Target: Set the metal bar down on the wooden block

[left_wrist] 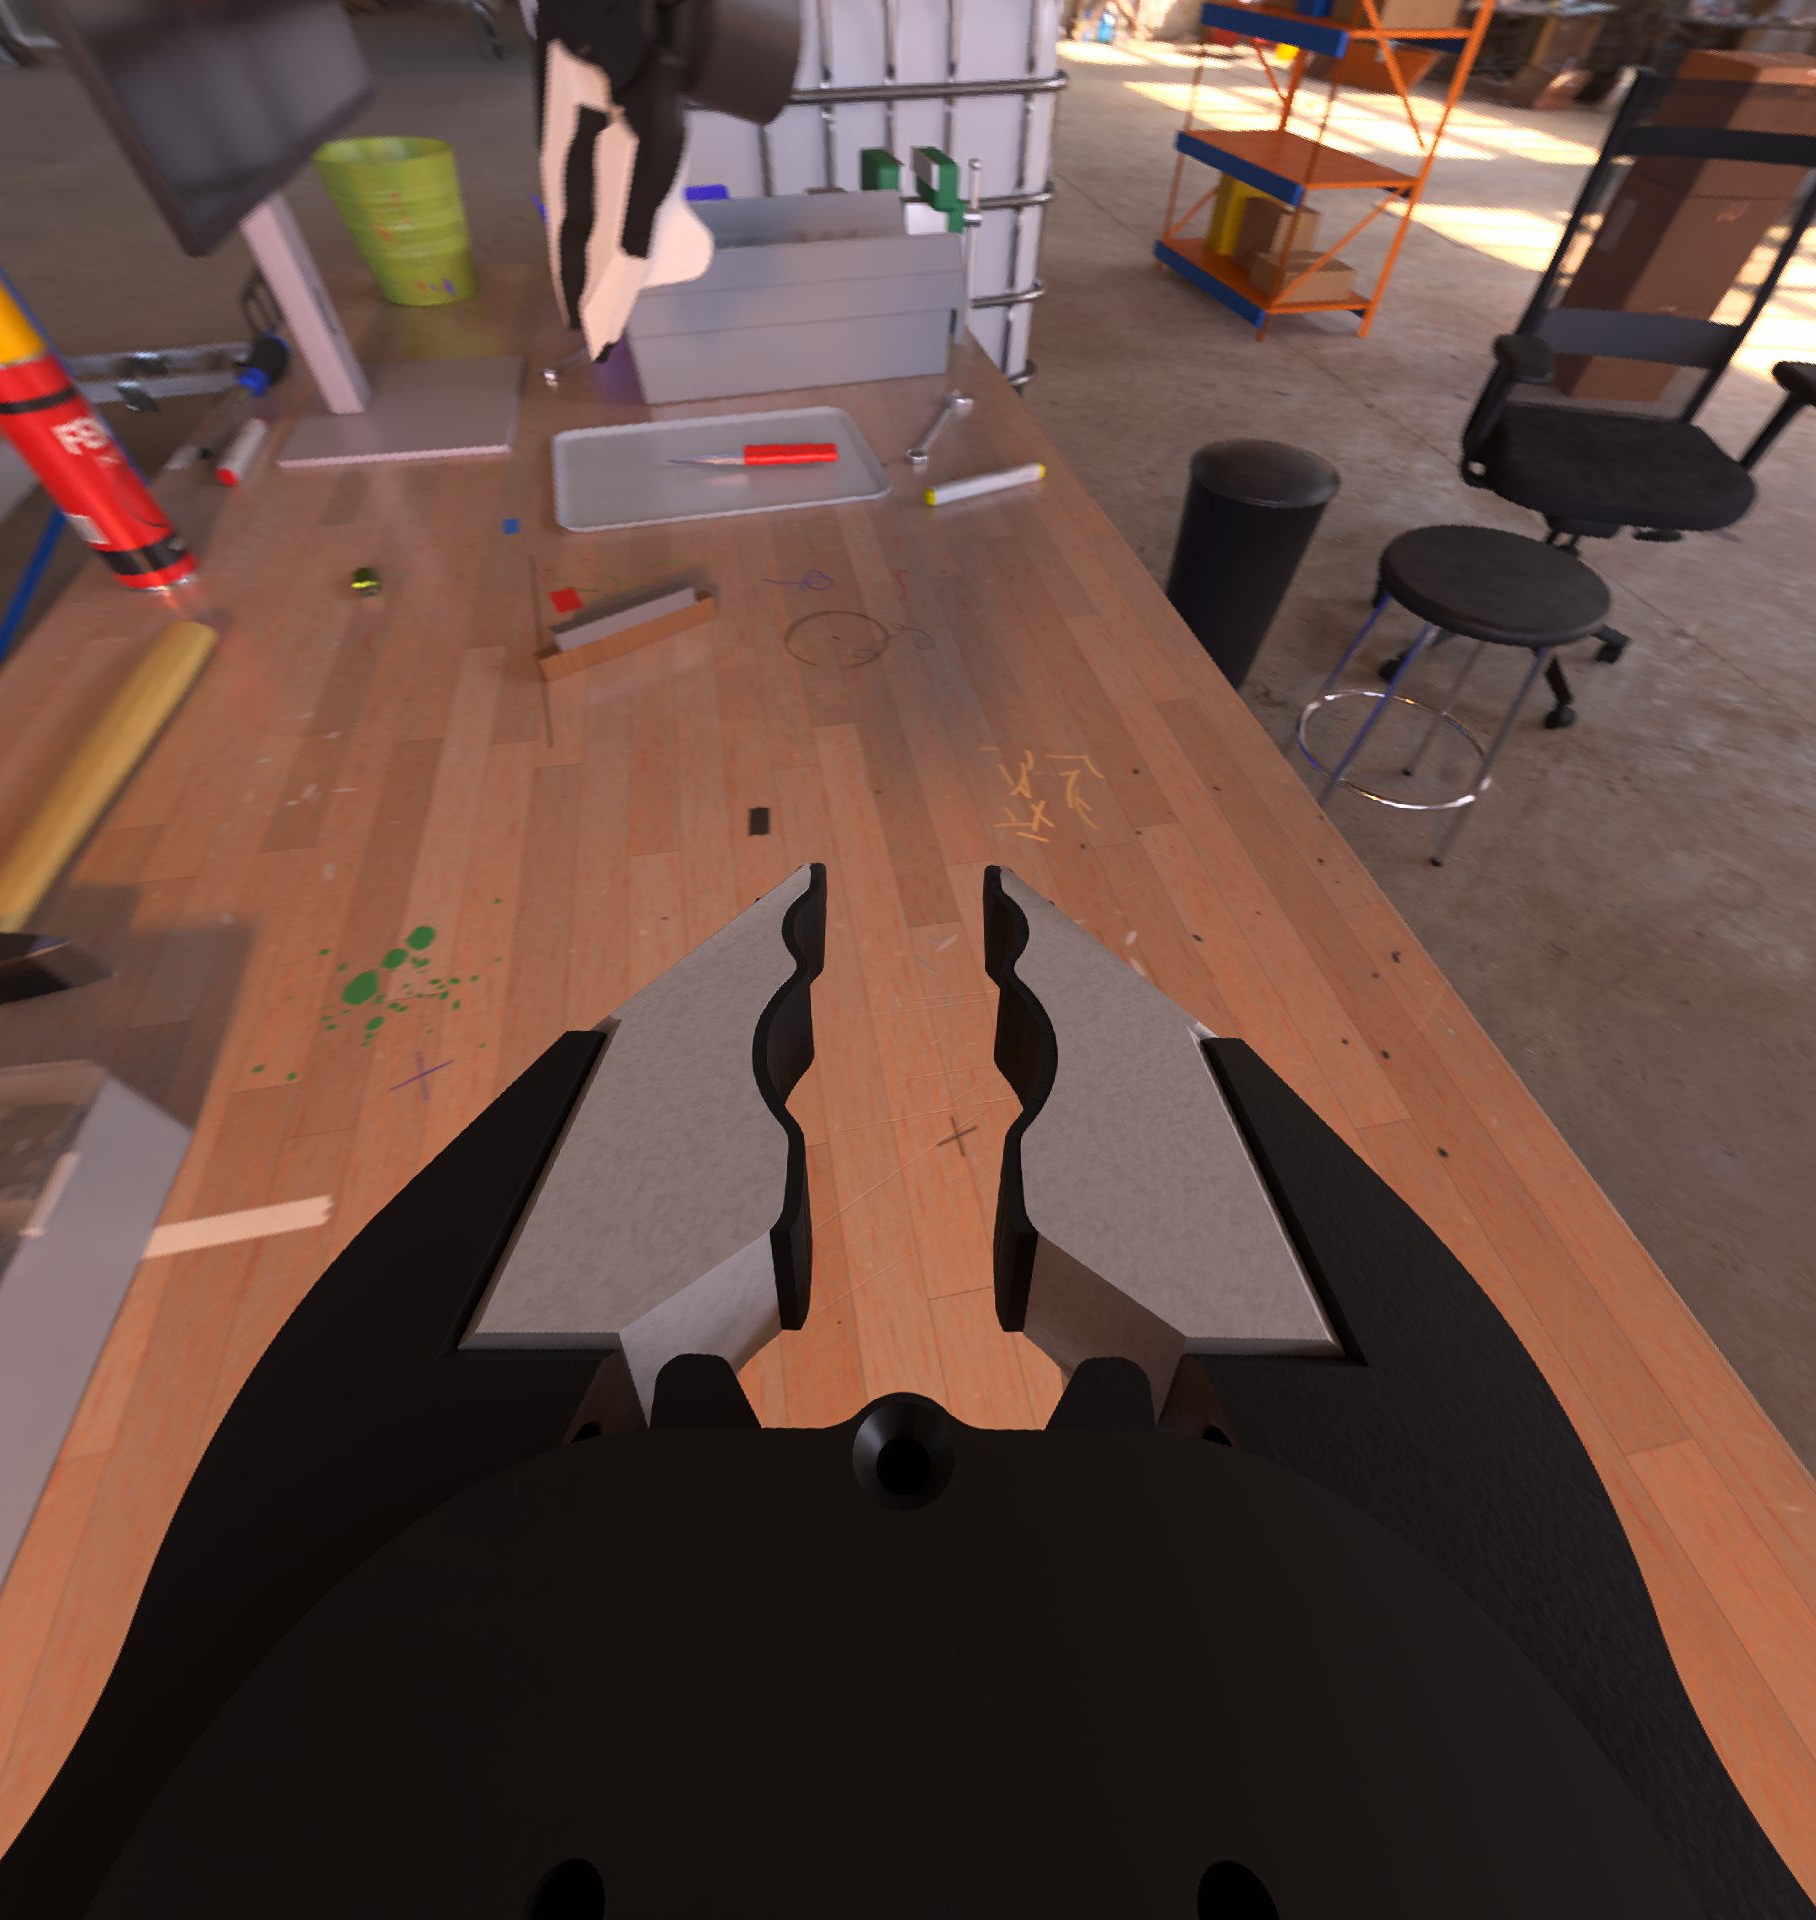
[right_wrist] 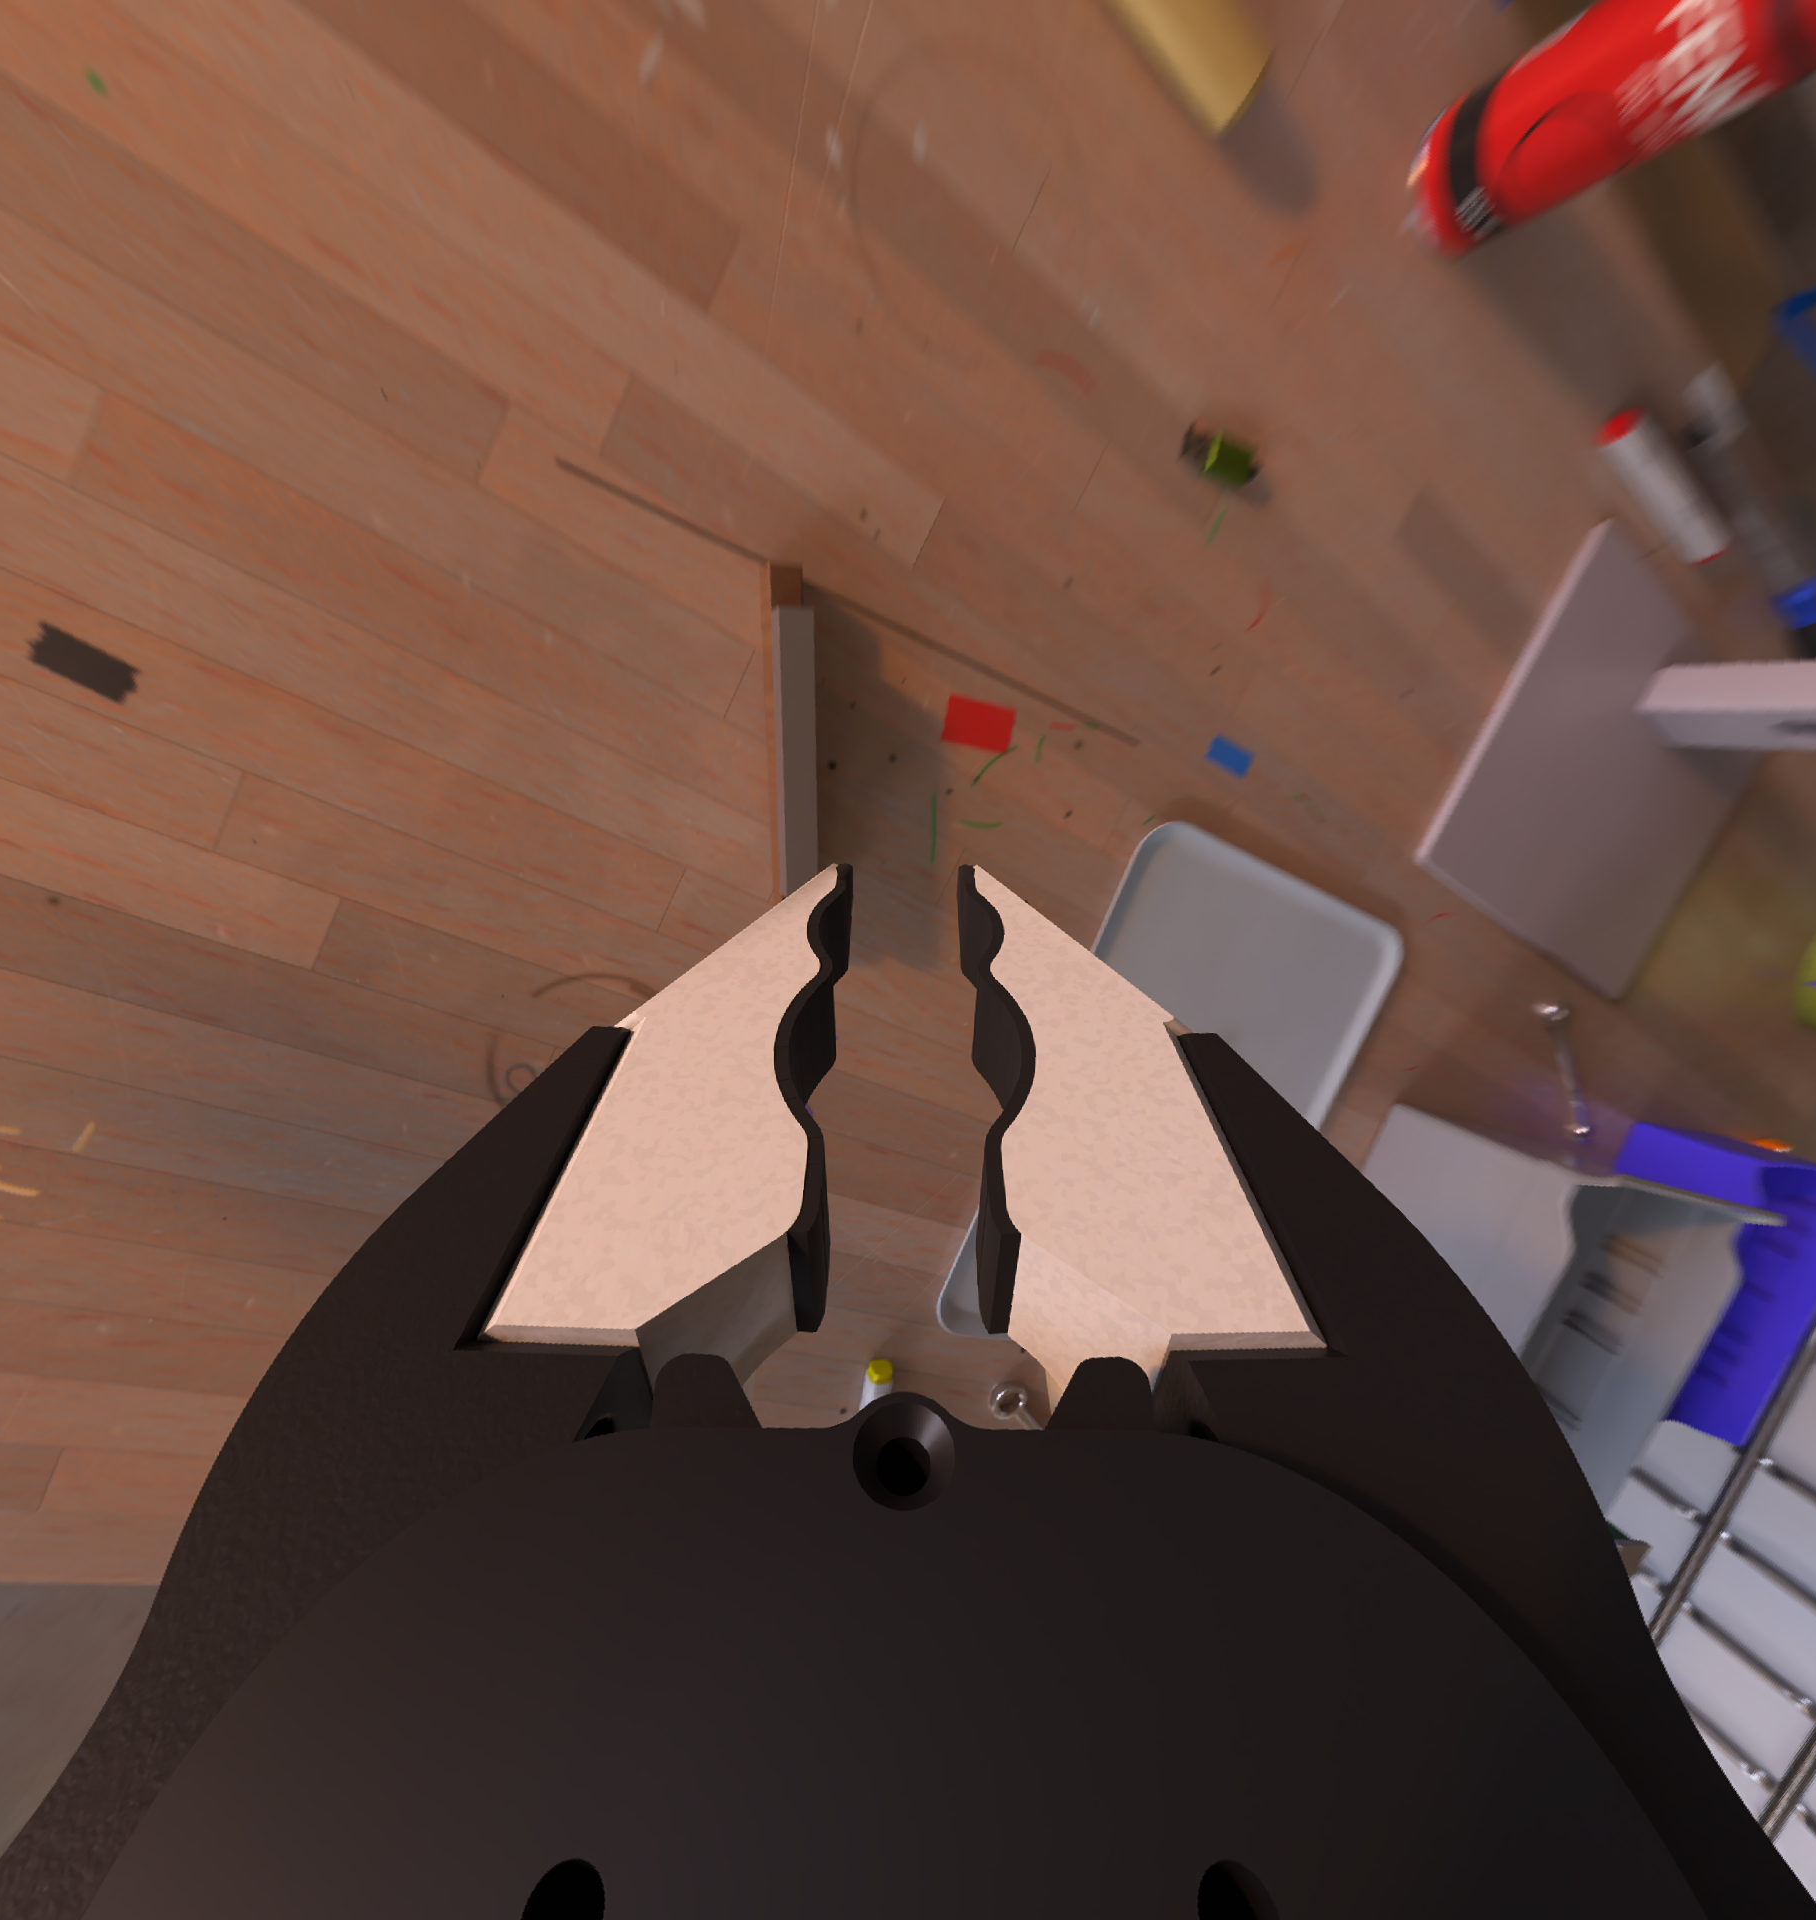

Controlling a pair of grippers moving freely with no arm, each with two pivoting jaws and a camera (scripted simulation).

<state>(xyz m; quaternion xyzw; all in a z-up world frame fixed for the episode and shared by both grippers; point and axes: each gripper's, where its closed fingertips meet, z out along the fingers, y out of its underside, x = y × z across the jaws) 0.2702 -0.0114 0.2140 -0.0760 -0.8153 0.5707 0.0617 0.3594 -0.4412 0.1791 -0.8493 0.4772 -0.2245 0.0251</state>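
On the wooden block (left_wrist: 629, 636) lies the metal bar (left_wrist: 625, 615); red can (left_wrist: 71, 441) bears lettering.

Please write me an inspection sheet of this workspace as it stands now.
Surface: wooden bench, marked with paint spots, scribbles and tape bits.
Job's things: metal bar lies on the wooden block; neither gripper holds it.
Clutter: tray holding a red-handled knife, markers, wrench, green cup, red can, yellow roll, grey toolbox.
Grippers: left gripper open and empty over bare bench; right gripper open and empty, above the bar's near end.
Cables: nothing seen.
Surroundings: stool, office chair, black bin, orange shelving, concrete floor.
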